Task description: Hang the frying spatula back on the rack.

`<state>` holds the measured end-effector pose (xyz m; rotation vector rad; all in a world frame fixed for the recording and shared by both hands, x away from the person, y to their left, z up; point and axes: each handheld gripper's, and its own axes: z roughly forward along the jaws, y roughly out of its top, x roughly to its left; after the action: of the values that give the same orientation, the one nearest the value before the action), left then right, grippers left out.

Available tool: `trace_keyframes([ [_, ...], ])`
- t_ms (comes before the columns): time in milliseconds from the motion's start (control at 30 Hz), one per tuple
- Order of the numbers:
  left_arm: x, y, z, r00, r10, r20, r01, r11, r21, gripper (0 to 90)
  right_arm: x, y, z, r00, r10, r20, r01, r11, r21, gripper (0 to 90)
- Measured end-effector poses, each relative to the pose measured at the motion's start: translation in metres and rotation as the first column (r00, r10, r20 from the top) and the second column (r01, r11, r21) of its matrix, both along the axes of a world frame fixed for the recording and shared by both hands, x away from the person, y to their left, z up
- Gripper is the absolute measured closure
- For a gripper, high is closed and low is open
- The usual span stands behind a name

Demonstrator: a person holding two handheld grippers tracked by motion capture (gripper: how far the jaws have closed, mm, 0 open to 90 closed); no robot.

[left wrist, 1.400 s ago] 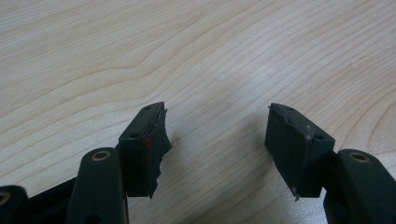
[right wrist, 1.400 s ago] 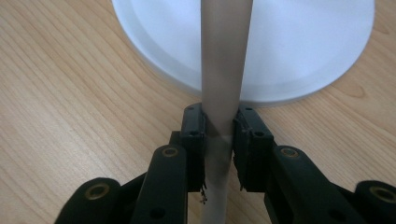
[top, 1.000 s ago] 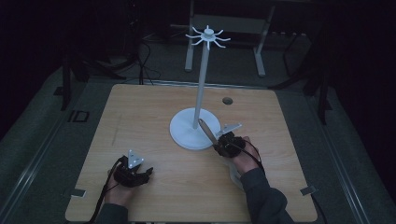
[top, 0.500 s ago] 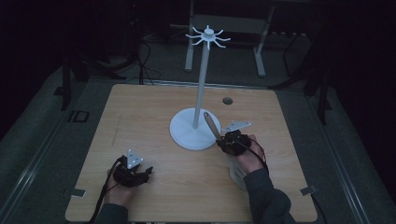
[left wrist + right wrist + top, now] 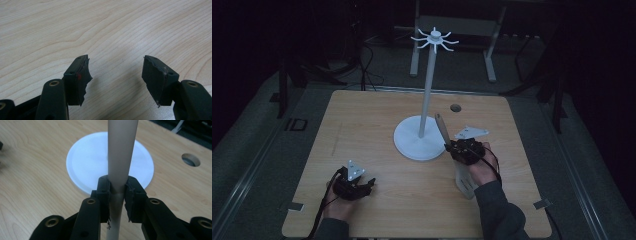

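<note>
Since last frame, right tool drifted right, off white round stand base, pinching pale wooden spatula-like utensil by handle. Utensil lifted, not yet hung on stand's top hooks, I guess. Left tool spread, idle over light wood desk.

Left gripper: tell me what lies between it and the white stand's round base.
Only bare wooden tabletop lies between the left gripper and the white stand's round base, as the high view shows.

A stand sits mid-counter, a cable hole far right of it. Right gripper, just right of its base, clamps a rod. Left gripper lies near-left.
</note>
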<state>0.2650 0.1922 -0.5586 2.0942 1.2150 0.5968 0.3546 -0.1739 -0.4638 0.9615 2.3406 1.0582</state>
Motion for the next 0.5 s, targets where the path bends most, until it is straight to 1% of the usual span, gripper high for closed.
trace_keyframes([
  [400, 0.0, 0.0, 0.0, 1.0, 0.0, 0.003, 0.0, 1.0, 0.002, 38.6, -0.002, -0.004, 0.011, 0.9984, -0.022, 0.053, 0.019, 0.998, 0.065, 75.4],
  [433, 0.0, 0.0, 0.0, 1.0, 0.0, 0.003, 0.0, 1.0, 0.002, 38.7, -0.002, -0.004, 0.011, 0.9984, -0.022, 0.053, 0.019, 0.998, 0.065, 75.4],
  [500, 0.0, 0.0, 0.0, 1.0, 0.001, 0.002, -0.001, 1.0, 0.003, 38.7, -0.003, -0.005, 0.014, 0.9971, -0.027, 0.071, 0.021, 0.996, 0.086, 75.4],
])
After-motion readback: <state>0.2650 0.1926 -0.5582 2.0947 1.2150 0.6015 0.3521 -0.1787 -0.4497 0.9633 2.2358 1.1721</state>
